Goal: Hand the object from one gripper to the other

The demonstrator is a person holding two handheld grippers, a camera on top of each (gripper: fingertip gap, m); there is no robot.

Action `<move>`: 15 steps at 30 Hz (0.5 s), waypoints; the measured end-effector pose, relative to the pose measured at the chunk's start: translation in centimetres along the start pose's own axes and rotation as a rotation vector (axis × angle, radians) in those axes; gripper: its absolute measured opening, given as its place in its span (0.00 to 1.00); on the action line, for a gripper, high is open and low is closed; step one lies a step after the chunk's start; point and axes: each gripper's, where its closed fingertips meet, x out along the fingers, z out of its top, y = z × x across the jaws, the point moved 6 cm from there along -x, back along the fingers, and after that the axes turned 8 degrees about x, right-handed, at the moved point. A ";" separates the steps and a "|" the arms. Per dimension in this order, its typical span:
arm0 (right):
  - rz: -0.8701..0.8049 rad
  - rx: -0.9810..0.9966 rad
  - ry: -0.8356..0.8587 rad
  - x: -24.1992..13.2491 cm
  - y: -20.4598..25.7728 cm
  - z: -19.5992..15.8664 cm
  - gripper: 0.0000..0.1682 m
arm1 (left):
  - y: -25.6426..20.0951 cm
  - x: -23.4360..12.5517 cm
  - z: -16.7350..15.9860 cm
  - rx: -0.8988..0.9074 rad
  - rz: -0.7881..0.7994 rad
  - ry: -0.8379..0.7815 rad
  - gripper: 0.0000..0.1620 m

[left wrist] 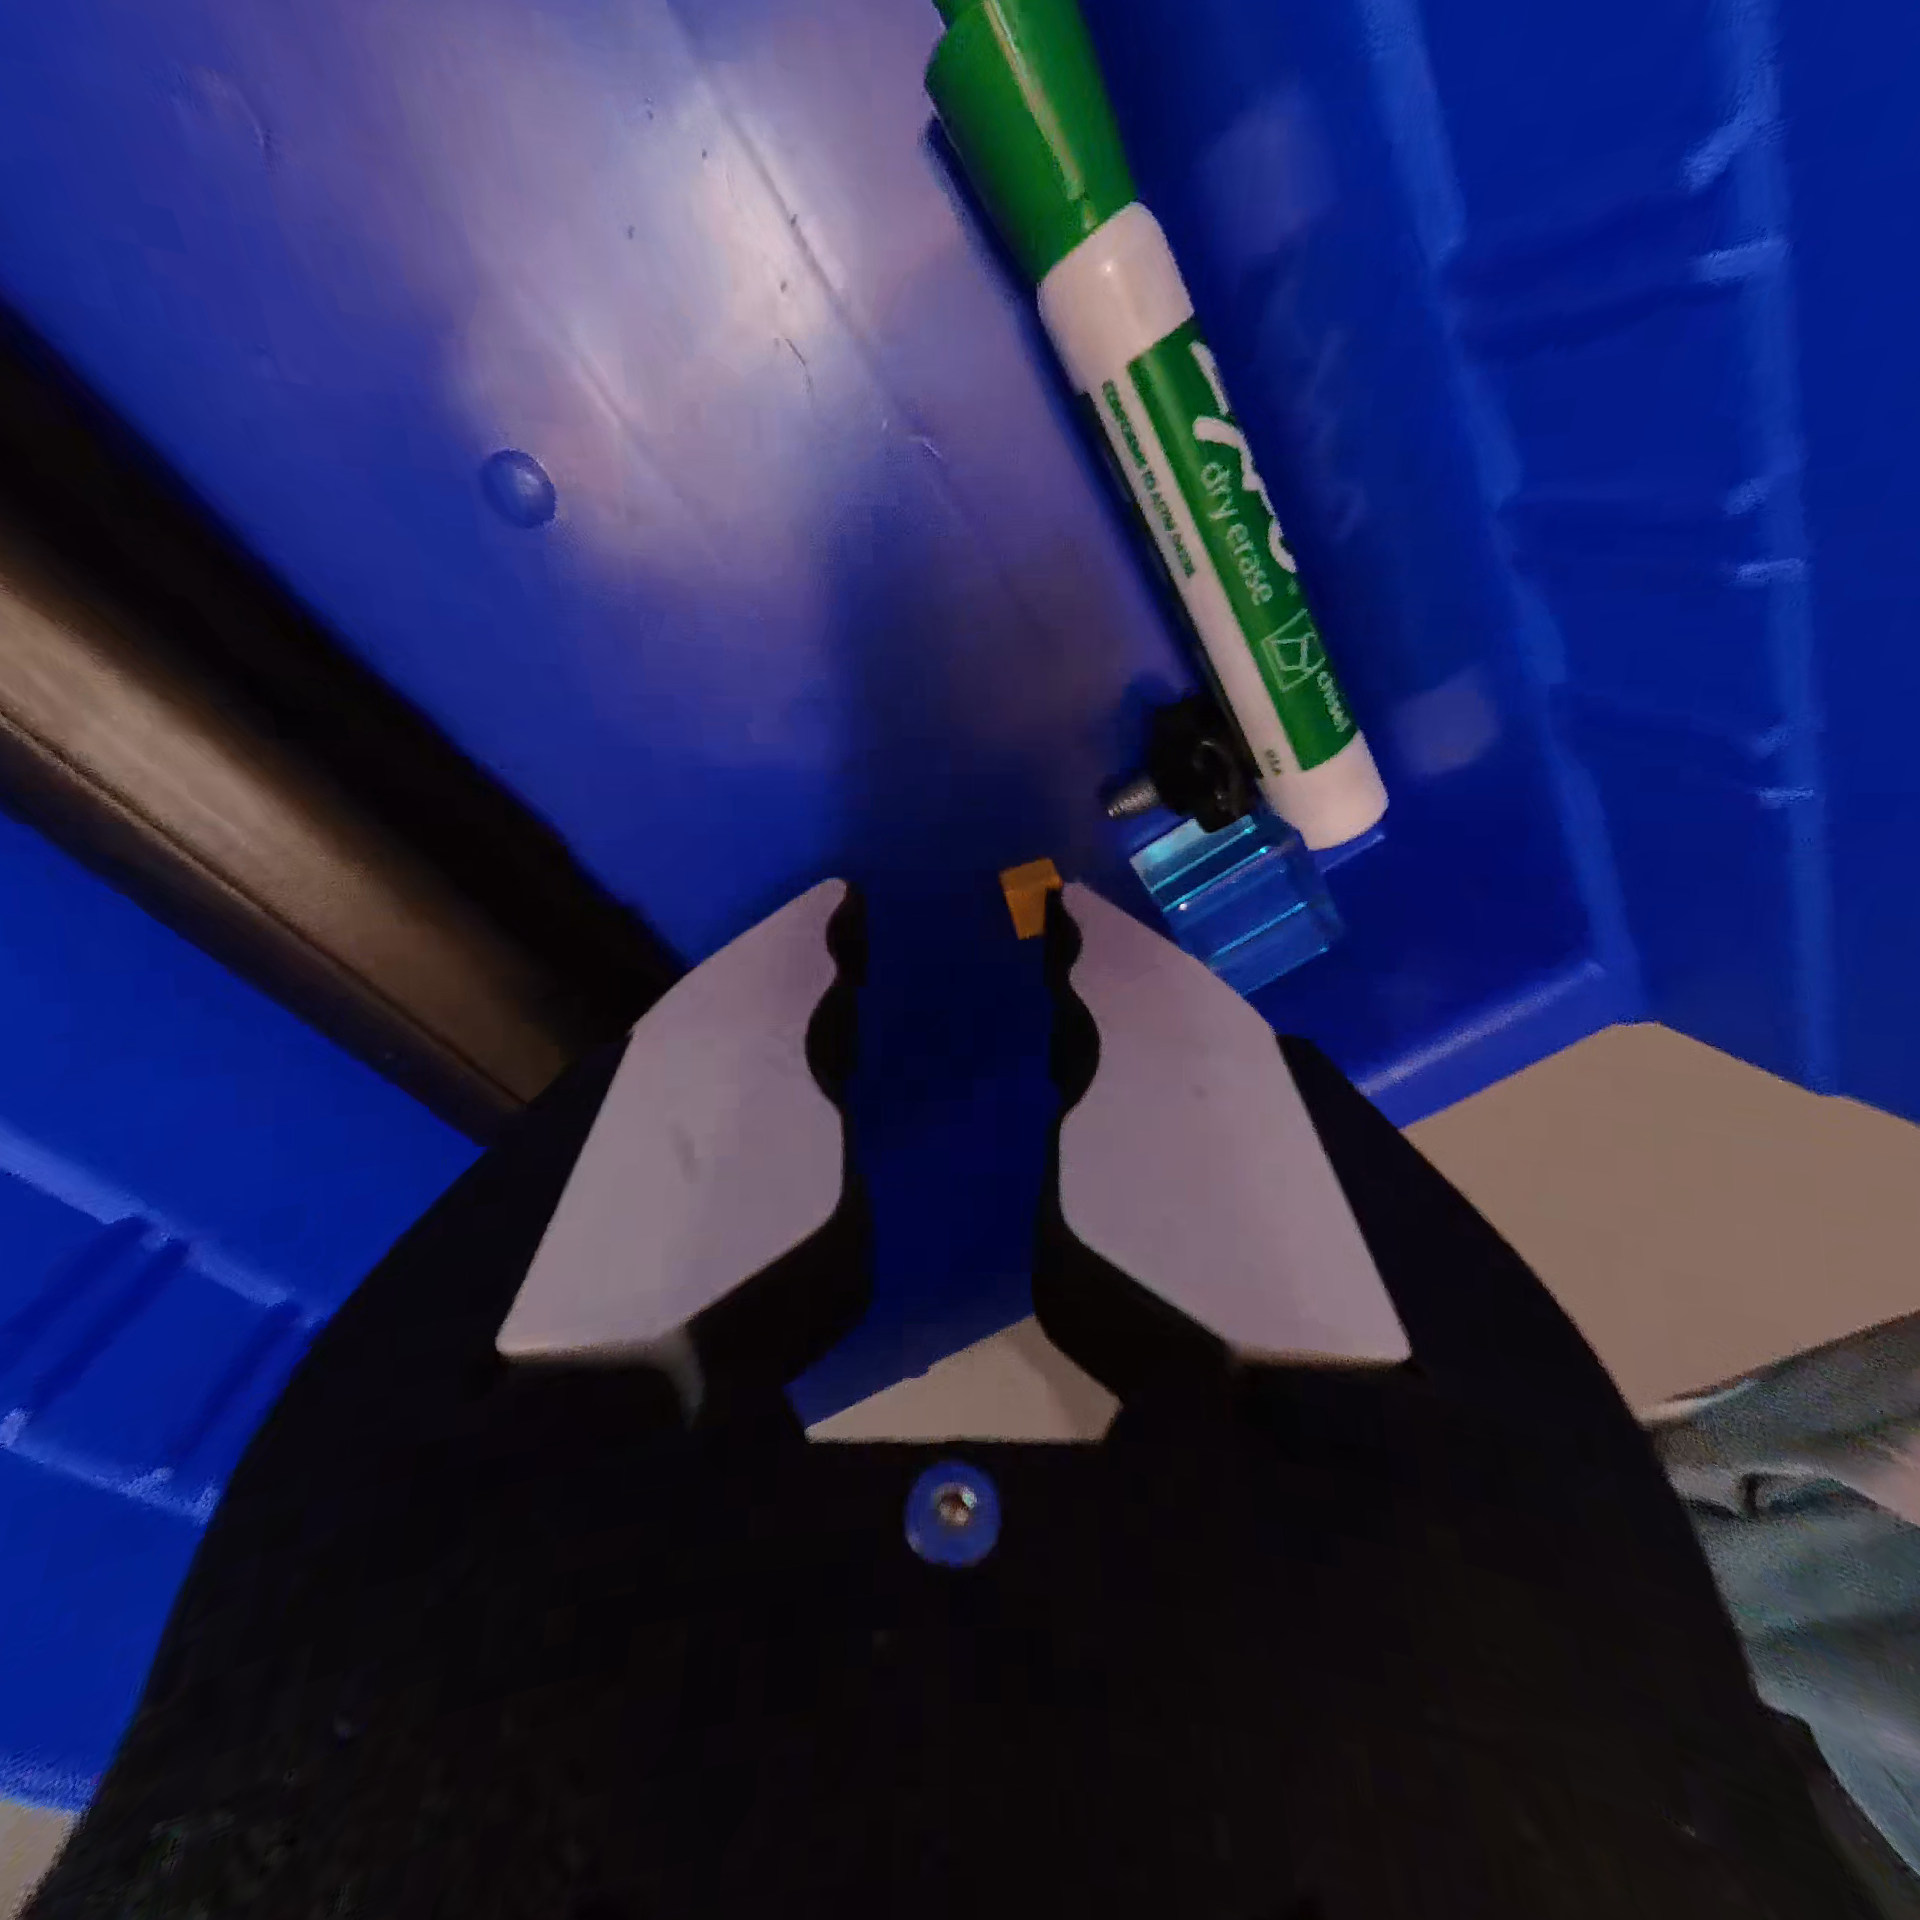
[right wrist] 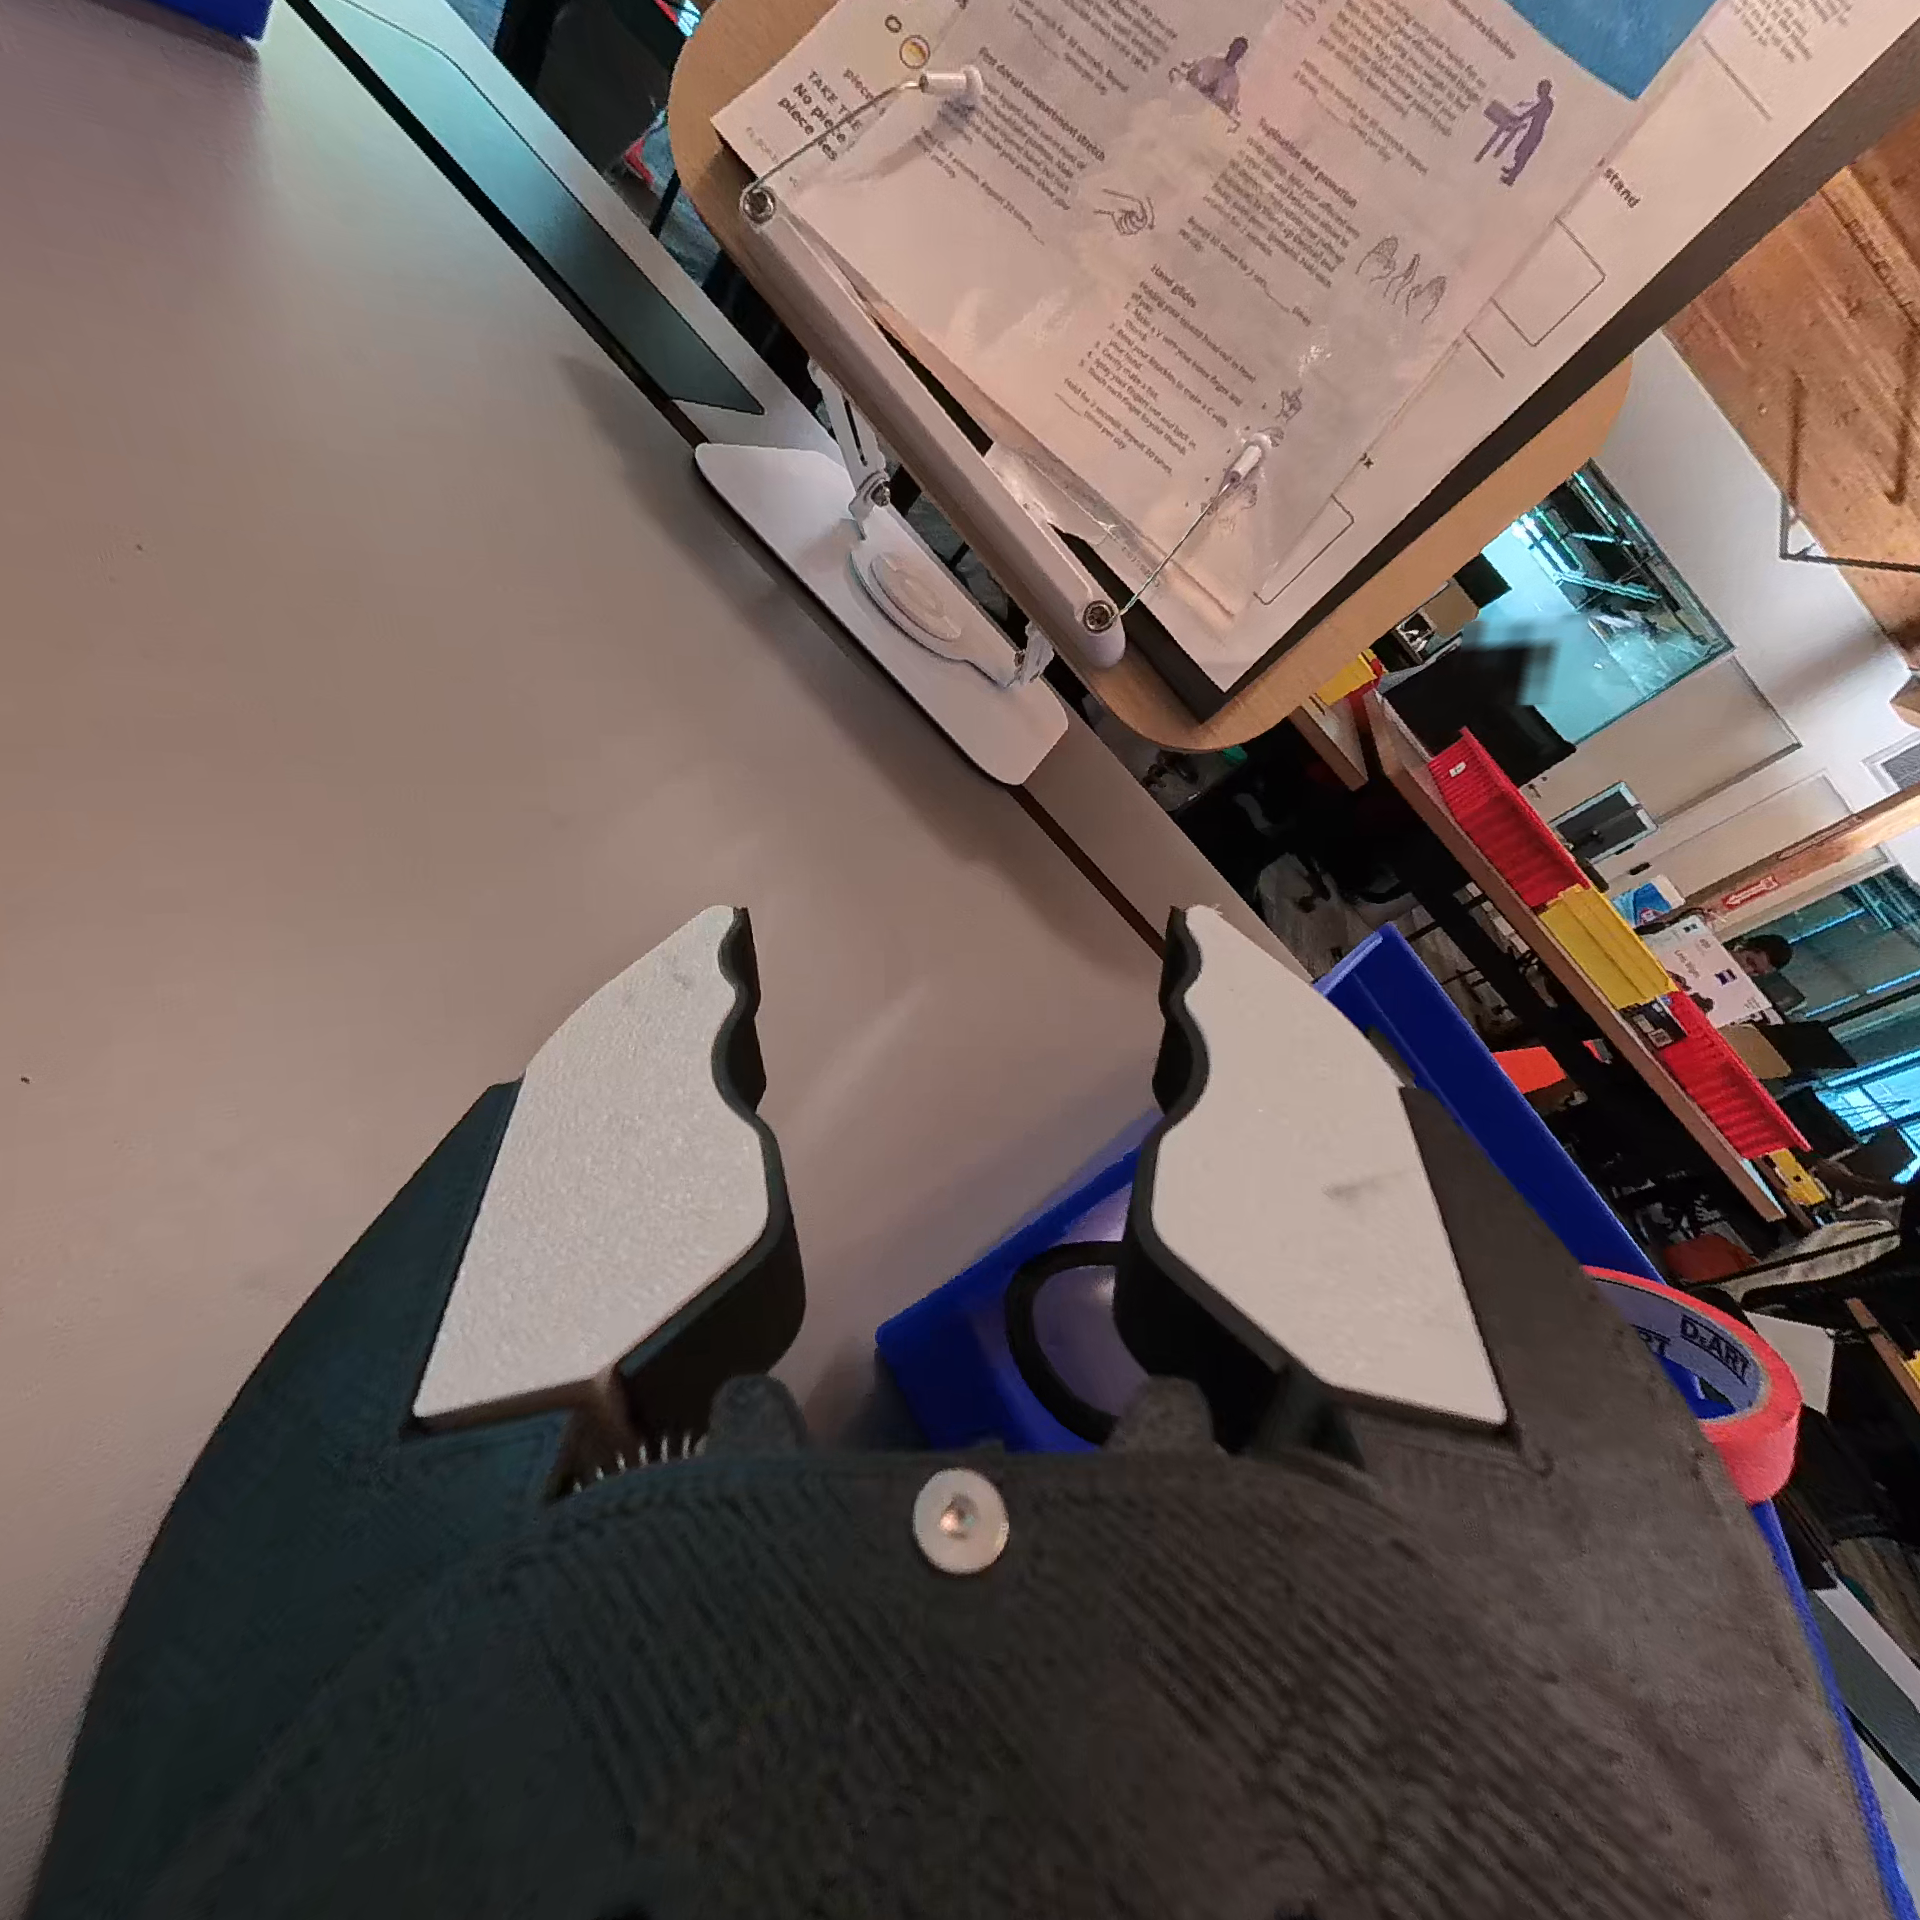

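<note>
In the left wrist view my left gripper (left wrist: 951, 904) is open and empty, reaching down inside a blue bin (left wrist: 727, 364). A small orange block (left wrist: 1029, 899) lies on the bin floor just at the tip of its right finger (left wrist: 1174, 1122). A green and white marker (left wrist: 1195, 436), a black knob with a screw (left wrist: 1195, 764) and a clear blue block (left wrist: 1236, 904) lie to the right of it. In the right wrist view my right gripper (right wrist: 956, 930) is open and empty above the grey table (right wrist: 312, 623).
A blue bin (right wrist: 1455, 1101) with a black-rimmed round thing (right wrist: 1060, 1340) and a red tape roll (right wrist: 1735, 1392) sits under the right gripper. A white document stand (right wrist: 935, 603) holding a printed sheet stands on the table. Shelves with red and yellow bins (right wrist: 1538, 862) are behind. Tip to tip, the grippers are about 50 cm apart.
</note>
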 end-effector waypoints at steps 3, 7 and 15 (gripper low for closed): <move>0.004 0.002 0.004 0.0 -0.1 -0.1 0.45 | 0.0 0.3 0.0 -0.020 -0.033 0.055 0.19; 0.009 -0.011 0.011 -0.1 0.0 -0.1 0.45 | -0.4 0.4 0.1 -0.022 -0.084 0.106 0.19; 0.007 -0.048 0.022 0.0 0.1 -0.2 0.45 | -0.5 0.9 0.8 -0.032 -0.063 0.173 0.13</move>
